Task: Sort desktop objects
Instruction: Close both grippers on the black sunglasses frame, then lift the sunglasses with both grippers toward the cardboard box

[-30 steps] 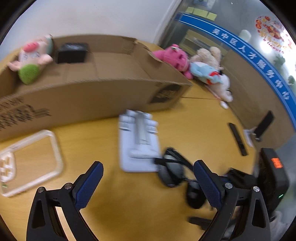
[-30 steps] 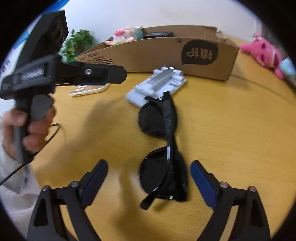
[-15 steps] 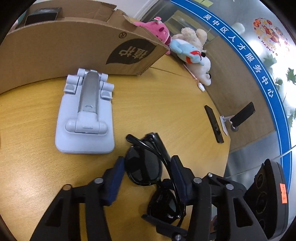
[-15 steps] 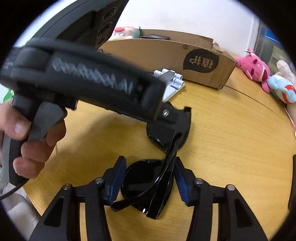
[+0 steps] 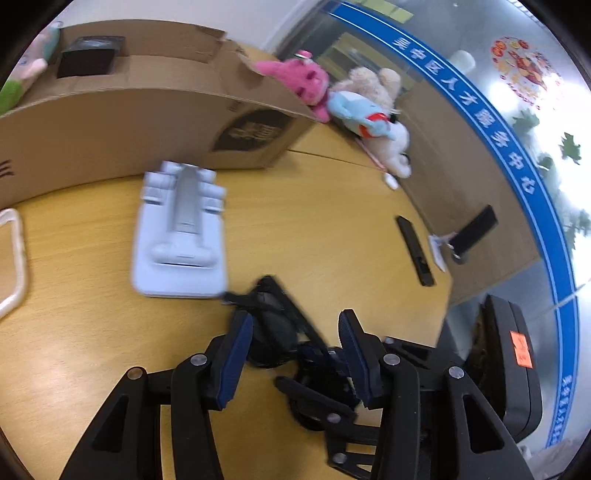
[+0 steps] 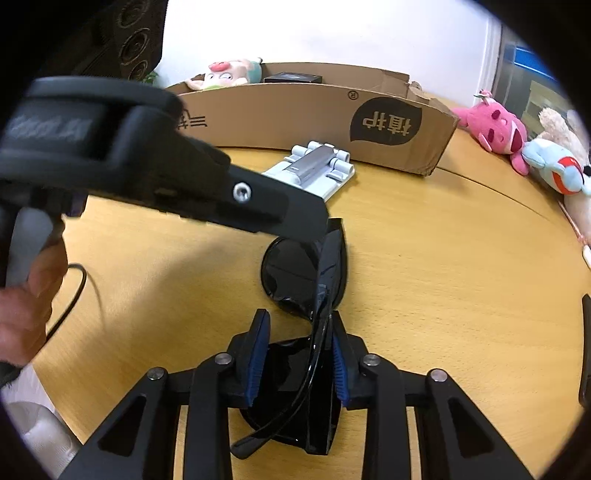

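You face a round wooden bench (image 6: 443, 266) under a plain white wall (image 6: 332, 33). To your right stands a glass partition (image 5: 480, 85) bearing a blue band (image 5: 517, 158); daylight behind it.

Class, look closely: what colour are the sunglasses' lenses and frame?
The sunglasses are glossy black, lenses and frame alike; the right wrist view shows them best.

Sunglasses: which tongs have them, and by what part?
The right tongs are shut on the sunglasses, pinching the near lens and folded temple. The left tongs straddle the far lens; whether they grip it cannot be told.
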A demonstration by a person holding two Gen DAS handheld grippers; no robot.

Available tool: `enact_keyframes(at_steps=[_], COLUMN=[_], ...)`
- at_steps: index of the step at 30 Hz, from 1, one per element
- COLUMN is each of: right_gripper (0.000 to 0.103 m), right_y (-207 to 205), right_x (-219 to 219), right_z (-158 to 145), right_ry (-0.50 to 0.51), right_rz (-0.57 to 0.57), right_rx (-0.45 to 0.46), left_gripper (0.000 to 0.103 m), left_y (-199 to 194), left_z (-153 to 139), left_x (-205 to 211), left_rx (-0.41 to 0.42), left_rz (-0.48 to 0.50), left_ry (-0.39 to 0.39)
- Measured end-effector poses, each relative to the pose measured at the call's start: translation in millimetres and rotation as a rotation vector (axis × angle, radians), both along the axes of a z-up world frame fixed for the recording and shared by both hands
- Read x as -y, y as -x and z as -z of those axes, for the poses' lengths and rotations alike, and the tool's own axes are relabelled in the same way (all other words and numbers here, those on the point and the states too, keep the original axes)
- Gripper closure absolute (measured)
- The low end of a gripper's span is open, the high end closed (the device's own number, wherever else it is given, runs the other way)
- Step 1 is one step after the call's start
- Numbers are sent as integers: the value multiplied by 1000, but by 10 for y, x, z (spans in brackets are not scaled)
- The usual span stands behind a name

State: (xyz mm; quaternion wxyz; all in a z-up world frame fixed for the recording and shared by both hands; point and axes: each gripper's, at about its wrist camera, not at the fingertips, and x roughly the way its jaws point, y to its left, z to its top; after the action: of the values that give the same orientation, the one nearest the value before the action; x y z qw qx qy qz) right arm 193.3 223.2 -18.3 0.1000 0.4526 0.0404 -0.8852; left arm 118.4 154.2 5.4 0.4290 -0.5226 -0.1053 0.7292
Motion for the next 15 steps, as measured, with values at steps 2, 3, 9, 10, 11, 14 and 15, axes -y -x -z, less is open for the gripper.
enact_keyframes(at_steps=[2, 3, 9, 10, 11, 14, 15], right_gripper=[80, 84, 90, 90, 90, 91, 92], right_y=[17, 21, 13, 8, 7, 31, 45], right_x=[-28, -37, -76, -73, -71, -85, -89], right_z=[-2, -9, -10, -12, -12, -44, -74], right_ry=[19, 22, 35, 30, 32, 42, 45], right_rz=[8, 10, 28, 30, 31, 43, 43], right_rx=[1, -4, -10, -12, -12, -17, -23], left_gripper=[60, 63, 86, 86, 87, 87, 87], left_y=[-3, 3, 59, 64, 70, 60, 64], left_z=[67, 102, 302, 301, 286, 210, 151], left_x=[-105, -153, -257, -253, -248, -263, -257], left_rx=[44, 64, 147, 153, 153, 124, 108], left_rz=[38, 46, 36, 36, 36, 34, 30], left_ry=[-25, -30, -28, -32, -31, -27, -28])
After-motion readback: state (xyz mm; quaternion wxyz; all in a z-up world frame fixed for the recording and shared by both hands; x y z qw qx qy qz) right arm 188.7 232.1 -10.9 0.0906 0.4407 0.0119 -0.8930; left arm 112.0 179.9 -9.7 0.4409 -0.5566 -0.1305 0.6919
